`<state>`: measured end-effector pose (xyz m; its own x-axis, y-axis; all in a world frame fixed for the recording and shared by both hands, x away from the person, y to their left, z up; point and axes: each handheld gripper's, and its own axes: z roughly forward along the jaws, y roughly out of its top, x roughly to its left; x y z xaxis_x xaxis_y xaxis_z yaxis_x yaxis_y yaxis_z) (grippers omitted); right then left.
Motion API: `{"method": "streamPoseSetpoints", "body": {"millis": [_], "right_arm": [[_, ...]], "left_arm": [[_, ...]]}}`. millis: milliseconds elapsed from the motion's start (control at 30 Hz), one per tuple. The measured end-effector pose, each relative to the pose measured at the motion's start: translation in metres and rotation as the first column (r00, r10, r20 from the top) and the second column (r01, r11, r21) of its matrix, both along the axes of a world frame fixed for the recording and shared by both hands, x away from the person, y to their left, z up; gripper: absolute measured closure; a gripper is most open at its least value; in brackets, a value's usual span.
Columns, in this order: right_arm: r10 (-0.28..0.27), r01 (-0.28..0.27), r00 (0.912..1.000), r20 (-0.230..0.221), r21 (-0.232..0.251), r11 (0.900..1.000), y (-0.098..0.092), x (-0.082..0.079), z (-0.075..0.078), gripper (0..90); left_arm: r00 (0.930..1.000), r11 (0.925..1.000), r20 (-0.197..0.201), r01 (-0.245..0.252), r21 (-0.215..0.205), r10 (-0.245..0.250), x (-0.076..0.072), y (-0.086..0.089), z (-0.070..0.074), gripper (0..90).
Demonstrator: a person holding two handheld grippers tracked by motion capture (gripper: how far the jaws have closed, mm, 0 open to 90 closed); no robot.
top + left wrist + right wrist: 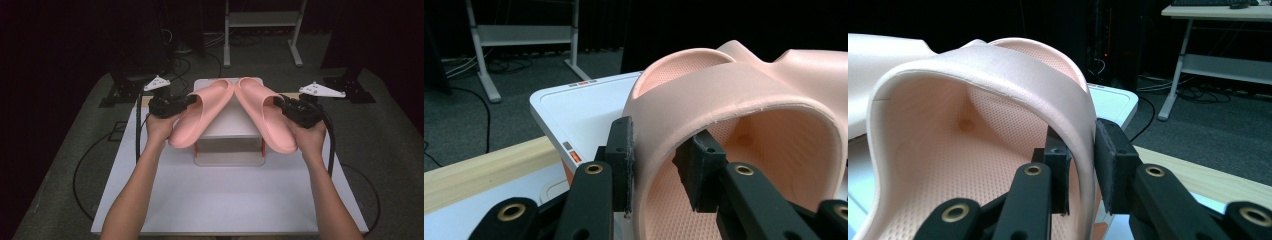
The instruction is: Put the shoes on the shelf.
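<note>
Left claw (189, 100): clamped on the strap of the left pink slipper (200, 120). Right claw (278, 102): clamped on the strap of the right pink slipper (265, 117). Both slippers held above a white box (227, 150) on the bench (225, 200), toes touching.

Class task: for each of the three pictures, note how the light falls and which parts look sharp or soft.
High view: the white table and pink slippers are brightly lit, the room behind nearly black, the picture slightly soft. Left gripper view: the left claw and slipper strap are sharp, the far frame softer. Right gripper view: the right claw is crisp, the background dim.
</note>
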<state>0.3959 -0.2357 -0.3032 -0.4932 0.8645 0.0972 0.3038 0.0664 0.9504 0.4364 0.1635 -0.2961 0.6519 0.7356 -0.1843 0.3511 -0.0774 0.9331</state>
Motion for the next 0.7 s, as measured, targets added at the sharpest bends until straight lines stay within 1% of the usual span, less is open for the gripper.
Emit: {"method": "streamPoseSetpoints", "body": {"millis": [67, 100, 200, 400, 500, 567, 700], "right_arm": [[-0.006, 0.006, 1.0000, -0.001, 0.000, 1.000, 0.001, 0.002, 0.000, 75.9], [-0.008, 0.008, 1.0000, -0.001, -0.002, 1.000, 0.001, 0.003, 0.000, 75.8], [-0.014, 0.014, 0.9998, -0.011, -0.003, 1.000, 0.003, 0.006, -0.001, 75.5], [-0.025, 0.025, 0.9993, -0.028, 0.009, 1.000, 0.005, 0.012, -0.003, 74.5], [-0.027, 0.027, 0.9991, -0.033, 0.006, 1.000, 0.009, 0.015, -0.002, 73.6], [-0.028, 0.028, 0.9990, -0.035, -0.002, 1.000, 0.012, 0.017, -0.001, 73.2], [-0.033, 0.033, 0.9988, -0.035, -0.010, 0.999, 0.015, 0.018, 0.001, 72.5]], "left_arm": [[1.0000, 1.0000, -0.004, -0.005, -0.006, 0.005, 0.002, -0.001, 0.000, 67.9], [0.9999, 0.9999, -0.013, -0.008, -0.010, 0.008, 0.003, -0.002, 0.000, 67.4], [0.9998, 0.9999, -0.015, -0.016, -0.002, 0.016, 0.005, -0.004, 0.001, 66.7], [0.9990, 0.9994, -0.030, -0.032, -0.011, 0.032, 0.009, -0.006, 0.001, 64.4], [0.9985, 0.9989, -0.033, -0.043, -0.015, 0.043, 0.011, -0.006, 0.001, 63.4], [0.9980, 0.9982, -0.036, -0.053, -0.028, 0.052, 0.012, -0.007, 0.000, 62.7], [0.9978, 0.9981, -0.039, -0.055, -0.026, 0.054, 0.012, -0.007, 0.000, 61.6]]}}
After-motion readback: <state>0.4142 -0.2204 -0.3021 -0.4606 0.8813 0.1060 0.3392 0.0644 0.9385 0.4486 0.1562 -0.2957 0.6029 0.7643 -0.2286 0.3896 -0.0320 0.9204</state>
